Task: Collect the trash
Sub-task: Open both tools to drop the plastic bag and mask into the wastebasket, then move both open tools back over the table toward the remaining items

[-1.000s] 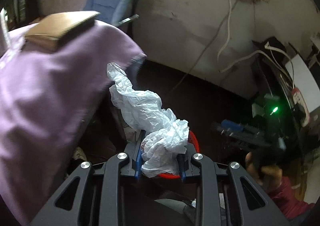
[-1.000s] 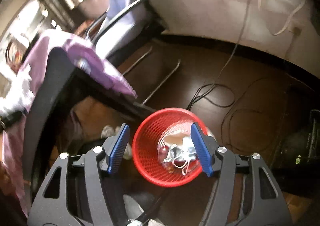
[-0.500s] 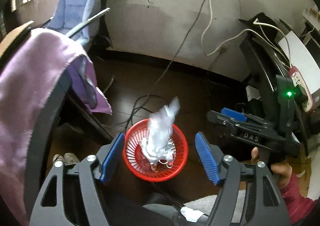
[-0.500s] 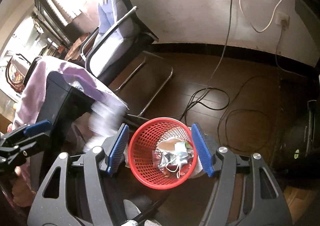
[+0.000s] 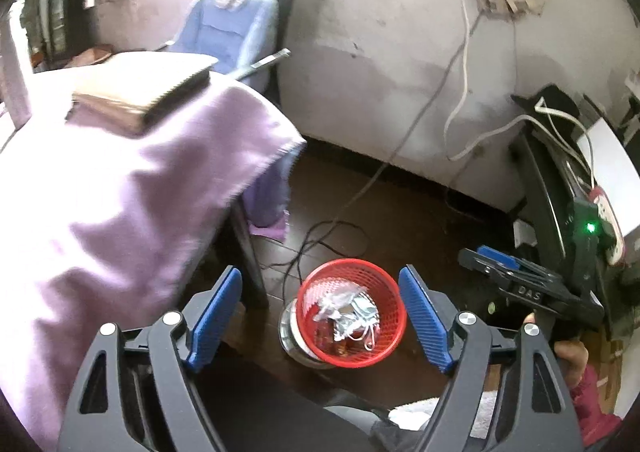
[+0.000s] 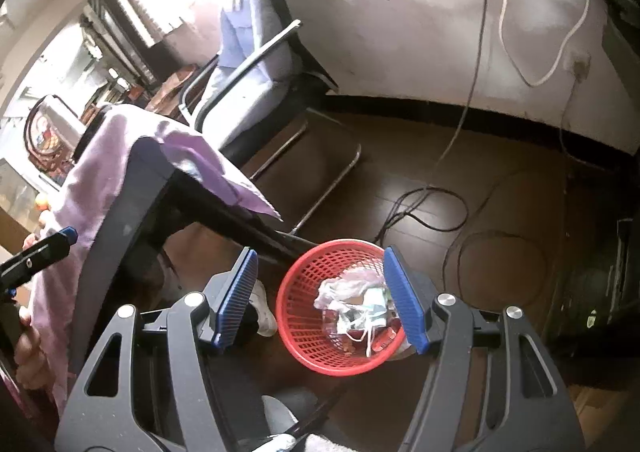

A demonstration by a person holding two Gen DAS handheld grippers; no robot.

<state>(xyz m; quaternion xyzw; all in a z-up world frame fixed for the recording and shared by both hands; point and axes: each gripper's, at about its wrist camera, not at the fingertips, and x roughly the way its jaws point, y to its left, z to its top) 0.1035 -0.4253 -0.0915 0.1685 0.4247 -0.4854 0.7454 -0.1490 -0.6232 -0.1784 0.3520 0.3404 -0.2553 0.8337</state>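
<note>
**Left wrist view: both grippers empty over the red basket**

Left wrist view first, biggest thing first: I see a soft purple woven cloth (image 5: 120, 192) draped over the table, its corner hanging off the edge, with a brown ridged cardboard slab (image 5: 140, 92) resting on top. Below on the dark wooden floor stands the round red plastic mesh basket (image 5: 352, 316), placed, I judge, where dropped waste falls straight in. Inside lies the crumpled white and silvery trash (image 5: 348, 312), thin and crinkly, so the collected pieces are already binned. My left gripper (image 5: 320, 320) hangs above it, blue ribbed pads spread wide and opening further, nothing between them. My right gripper (image 6: 320, 300) also frames the basket, jaws fairly wide, opening, empty.
</note>
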